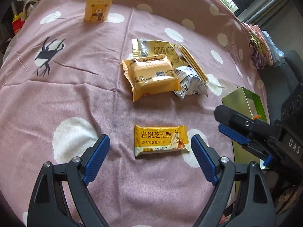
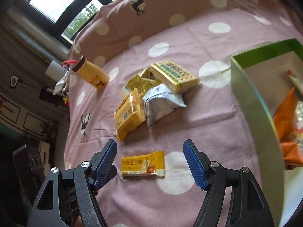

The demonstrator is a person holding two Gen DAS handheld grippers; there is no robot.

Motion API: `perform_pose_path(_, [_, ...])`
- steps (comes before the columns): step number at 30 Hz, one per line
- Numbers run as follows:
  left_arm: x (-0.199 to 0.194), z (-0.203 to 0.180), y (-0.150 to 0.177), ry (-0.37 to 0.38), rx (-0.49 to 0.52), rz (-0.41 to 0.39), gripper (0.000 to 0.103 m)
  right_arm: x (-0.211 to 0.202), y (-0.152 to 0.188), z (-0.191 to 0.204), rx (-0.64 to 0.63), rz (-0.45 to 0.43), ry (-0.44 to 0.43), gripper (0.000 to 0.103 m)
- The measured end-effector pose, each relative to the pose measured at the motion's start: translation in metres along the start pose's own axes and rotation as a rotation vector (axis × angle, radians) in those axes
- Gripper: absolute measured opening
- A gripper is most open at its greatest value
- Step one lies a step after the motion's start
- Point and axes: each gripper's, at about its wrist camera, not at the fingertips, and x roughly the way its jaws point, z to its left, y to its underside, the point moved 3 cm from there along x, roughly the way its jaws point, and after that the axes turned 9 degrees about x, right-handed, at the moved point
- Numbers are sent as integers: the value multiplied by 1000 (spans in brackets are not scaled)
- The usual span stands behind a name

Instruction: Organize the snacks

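Note:
A small yellow cheese-cracker packet [image 1: 161, 141] [image 2: 143, 164] lies flat on the pink dotted cloth [image 1: 75, 87], apart from the rest. My left gripper [image 1: 150, 138] hovers over it, open, its blue pads [image 1: 98, 157] on either side and clear of it. My right gripper [image 2: 149, 145] is open too and holds nothing, with the same packet just below its fingertips. It enters the left wrist view from the right [image 1: 219, 119]. Farther back is a pile: a big yellow pack [image 1: 151, 77] [image 2: 128, 117], a silver pack [image 1: 189, 81] [image 2: 161, 102], a cracker pack [image 2: 174, 75] and a gold wrapper [image 1: 155, 47].
A green open box [image 2: 246, 87] [image 1: 240, 98] stands at the right and holds an orange bag [image 2: 286, 124] and other packets. A yellow bear bottle [image 1: 98, 3] [image 2: 92, 75] stands at the far left of the cloth. Windows and clutter lie beyond the cloth's edges.

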Motion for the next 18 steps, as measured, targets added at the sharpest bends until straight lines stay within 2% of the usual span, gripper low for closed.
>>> perform_pose_path(3, [7, -1, 2, -5, 0, 27, 87, 20, 7, 2, 30, 81, -30, 73])
perform_pose_path(7, [17, -9, 5, 53, 12, 60, 86, 38, 14, 1, 50, 145, -24, 73])
perform_pose_path(9, [23, -12, 8, 53, 20, 84, 84, 46, 17, -2, 57, 174, -5, 73])
perform_pose_path(11, [29, -14, 11, 67, 24, 106, 77, 54, 20, -4, 62, 203, 5, 73])
perform_pose_path(13, [31, -18, 11, 62, 47, 103, 77, 60, 21, -7, 71, 210, 12, 73])
perform_pose_path(16, [33, -24, 13, 52, 72, 95, 65, 61, 23, -5, 55, 218, -16, 72])
perform_pose_path(17, [33, -25, 13, 59, 79, 94, 58, 63, 23, -5, 54, 226, -31, 71])
perform_pose_path(18, [34, -27, 14, 80, 82, 95, 53, 64, 24, -5, 58, 236, -46, 66])
